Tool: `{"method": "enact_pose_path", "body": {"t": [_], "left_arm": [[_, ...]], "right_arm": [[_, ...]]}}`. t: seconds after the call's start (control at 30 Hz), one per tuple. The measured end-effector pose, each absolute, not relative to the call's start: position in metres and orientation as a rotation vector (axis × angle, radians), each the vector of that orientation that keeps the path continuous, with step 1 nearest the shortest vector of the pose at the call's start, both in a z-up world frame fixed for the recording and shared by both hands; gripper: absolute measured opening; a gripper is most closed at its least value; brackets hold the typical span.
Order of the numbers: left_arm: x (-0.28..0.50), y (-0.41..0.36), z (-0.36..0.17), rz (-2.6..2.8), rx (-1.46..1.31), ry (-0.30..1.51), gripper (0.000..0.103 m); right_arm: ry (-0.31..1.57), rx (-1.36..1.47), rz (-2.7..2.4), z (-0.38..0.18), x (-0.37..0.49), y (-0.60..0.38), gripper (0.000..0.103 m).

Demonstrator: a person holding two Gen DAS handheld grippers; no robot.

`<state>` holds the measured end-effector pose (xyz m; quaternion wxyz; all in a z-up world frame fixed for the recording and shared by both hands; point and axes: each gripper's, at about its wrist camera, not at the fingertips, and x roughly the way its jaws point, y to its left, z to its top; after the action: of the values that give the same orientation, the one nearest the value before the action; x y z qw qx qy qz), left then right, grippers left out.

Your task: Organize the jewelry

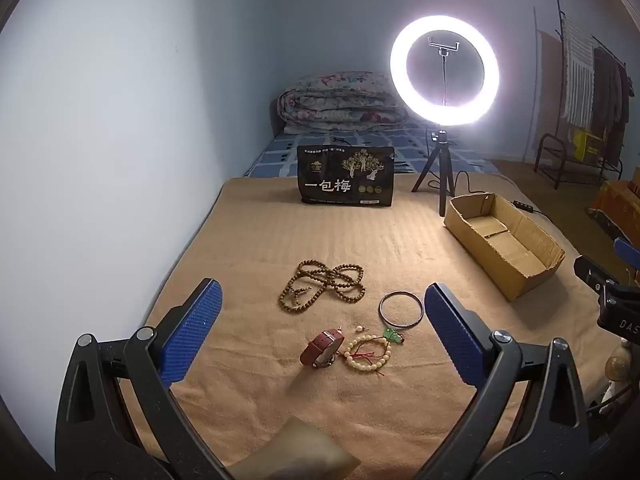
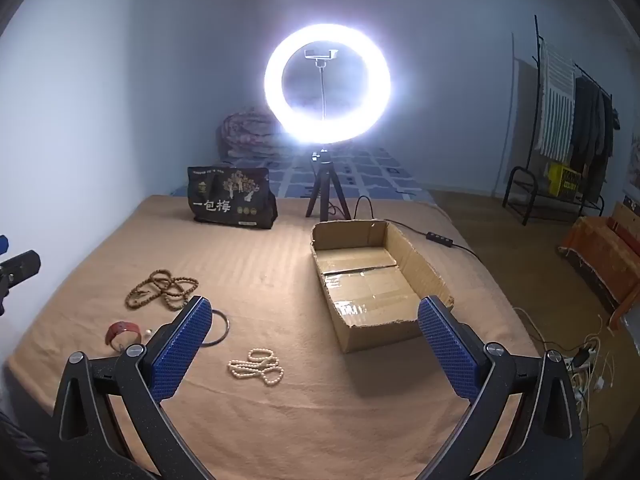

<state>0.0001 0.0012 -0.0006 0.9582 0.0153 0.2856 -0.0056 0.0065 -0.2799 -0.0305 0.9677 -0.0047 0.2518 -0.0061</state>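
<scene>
Both jaws wide apart, nothing held. Pearl necklace lies dead ahead of my right gripper, cardboard box beyond-right.

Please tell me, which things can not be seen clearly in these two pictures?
- Bangle: right wrist view, partly behind the right gripper's left finger.
- Quilt: right wrist view, washed out by ring light glare.
- Tan object: left wrist view, blurred, cut by bottom edge.
- Bag small print: too small.
</scene>
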Motion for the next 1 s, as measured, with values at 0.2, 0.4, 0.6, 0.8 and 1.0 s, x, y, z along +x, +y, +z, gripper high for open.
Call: {"method": "enact_pose_path", "body": {"t": [0.2,0.4,0.6,0.8,1.0], "left_arm": [[-0.004,0.001,0.006,-0.005,0.050,0.561,0.103],[-0.004,-0.004,0.008,-0.007,0.052,0.560,0.103],[-0.004,-0.005,0.006,-0.006,0.053,0.559,0.103],[-0.003,-0.006,0.005,-0.010,0.055,0.561,0.103],[-0.002,-0.003,0.003,-0.012,0.052,0.559,0.103]], "right_arm": [[0.504,-0.003,-0.021,-0.031,0.000,-0.286,0.102],[0.518,-0.001,-0.023,-0.030,0.005,-0.282,0.102],[0.522,-0.005,-0.023,-0.030,0.006,-0.281,0.102],[0.531,-0.007,-0.024,-0.033,0.008,-0.280,0.102],[0.532,-0.004,-0.023,-0.033,0.008,-0.280,0.102]]}}
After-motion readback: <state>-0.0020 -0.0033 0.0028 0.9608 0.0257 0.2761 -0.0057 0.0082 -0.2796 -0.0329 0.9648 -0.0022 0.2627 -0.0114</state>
